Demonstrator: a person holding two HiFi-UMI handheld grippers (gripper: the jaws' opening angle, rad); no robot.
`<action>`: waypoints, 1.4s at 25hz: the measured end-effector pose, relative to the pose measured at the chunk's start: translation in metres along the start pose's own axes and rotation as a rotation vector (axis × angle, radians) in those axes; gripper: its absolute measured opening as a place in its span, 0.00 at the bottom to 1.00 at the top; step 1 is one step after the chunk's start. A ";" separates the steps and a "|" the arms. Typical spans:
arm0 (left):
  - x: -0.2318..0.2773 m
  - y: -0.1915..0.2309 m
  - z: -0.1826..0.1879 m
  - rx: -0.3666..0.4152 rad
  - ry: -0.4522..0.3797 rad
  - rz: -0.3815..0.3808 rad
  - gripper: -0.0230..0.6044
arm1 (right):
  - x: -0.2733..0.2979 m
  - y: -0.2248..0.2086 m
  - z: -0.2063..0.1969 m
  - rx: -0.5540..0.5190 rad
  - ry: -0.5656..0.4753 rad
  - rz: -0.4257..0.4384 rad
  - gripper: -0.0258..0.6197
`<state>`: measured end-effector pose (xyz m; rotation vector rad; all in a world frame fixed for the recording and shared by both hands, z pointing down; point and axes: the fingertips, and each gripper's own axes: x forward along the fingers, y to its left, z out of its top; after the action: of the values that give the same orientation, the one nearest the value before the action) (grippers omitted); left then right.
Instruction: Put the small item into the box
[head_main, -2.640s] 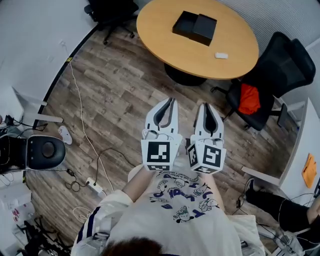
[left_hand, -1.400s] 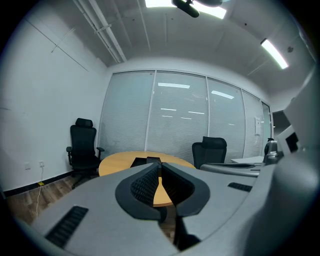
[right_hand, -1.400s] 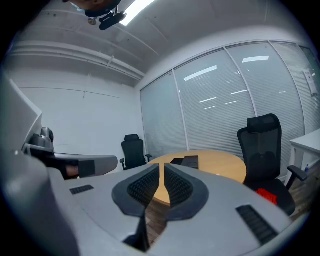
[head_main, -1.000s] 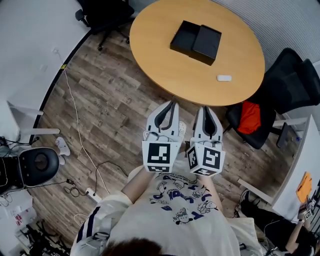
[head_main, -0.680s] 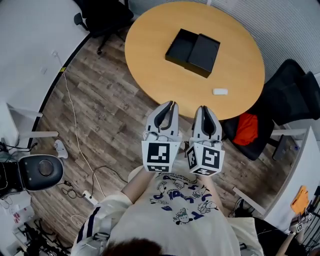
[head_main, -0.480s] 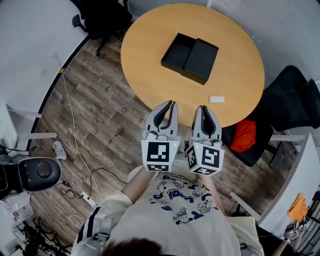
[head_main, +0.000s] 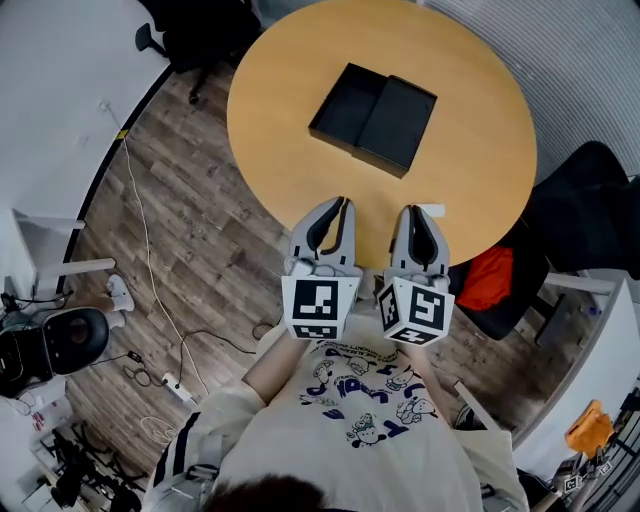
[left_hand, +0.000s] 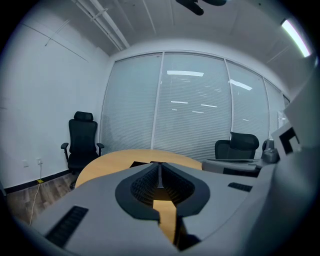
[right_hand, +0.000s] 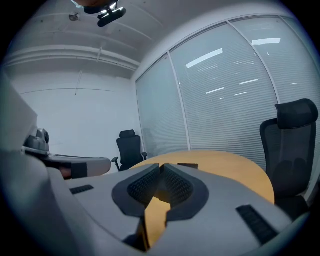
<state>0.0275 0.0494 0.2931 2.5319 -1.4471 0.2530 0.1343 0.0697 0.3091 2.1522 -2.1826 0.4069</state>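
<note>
Both grippers are empty and pressed shut. The left gripper (head_main: 345, 204) and the right gripper (head_main: 414, 211) are held side by side in front of the person's chest, pointing toward the near edge of the table. Each gripper view shows ribbed pads meeting at the tips with nothing between them.

The task looks barely begun. The round wooden table (head_main: 290, 150) carries both task things. The black box (head_main: 372, 118) lies open near the table's middle, with its two halves side by side. I cannot tell which half is the lid. The small white item (head_main: 433, 210) sits on the table's near right edge, just beside the right gripper's tip and well apart from the box. Left to do: open a gripper, pick the item up, carry it far and left to the box, and let it go inside.

A black chair (head_main: 590, 205) stands right of the table, with a red bundle (head_main: 490, 278) on a seat nearer the person. A thin cable (head_main: 148, 235) trails over the floor on the left. Nothing lies between the item and the box.
</note>
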 end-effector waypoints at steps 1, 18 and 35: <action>0.003 0.001 -0.002 -0.002 0.010 0.001 0.09 | 0.002 -0.002 -0.002 0.007 0.010 -0.004 0.11; 0.078 0.023 -0.021 -0.007 0.128 -0.066 0.09 | 0.065 -0.034 -0.028 0.046 0.121 -0.103 0.11; 0.119 0.025 -0.070 -0.010 0.302 -0.185 0.09 | 0.083 -0.054 -0.083 0.122 0.273 -0.248 0.11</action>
<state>0.0625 -0.0425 0.3925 2.4672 -1.0923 0.5661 0.1728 0.0068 0.4153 2.2346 -1.7664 0.7810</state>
